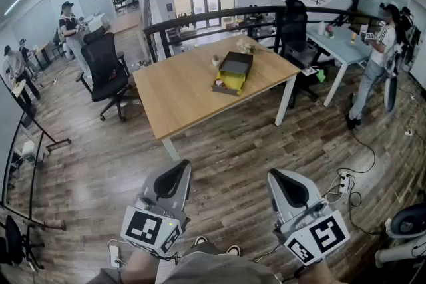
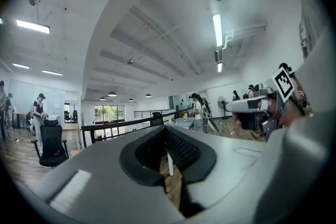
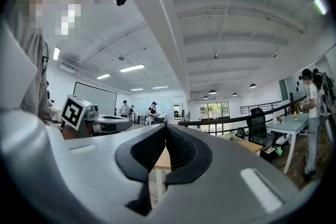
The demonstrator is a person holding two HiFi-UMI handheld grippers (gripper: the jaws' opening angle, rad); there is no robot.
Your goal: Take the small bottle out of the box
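While the person stood well back on the plank floor, the wooden tabletop [image 1: 180, 96] lay across the room with the box [image 1: 237, 63] open on it, something yellow showing inside. Nothing of the task looked begun. The left gripper [image 1: 176, 173] and right gripper [image 1: 287, 181] hung low and level, jaws of each closed together on nothing. I couldn't pick out the small bottle from there; presumably it sat in the box, so approach, grasp and lift all remained.
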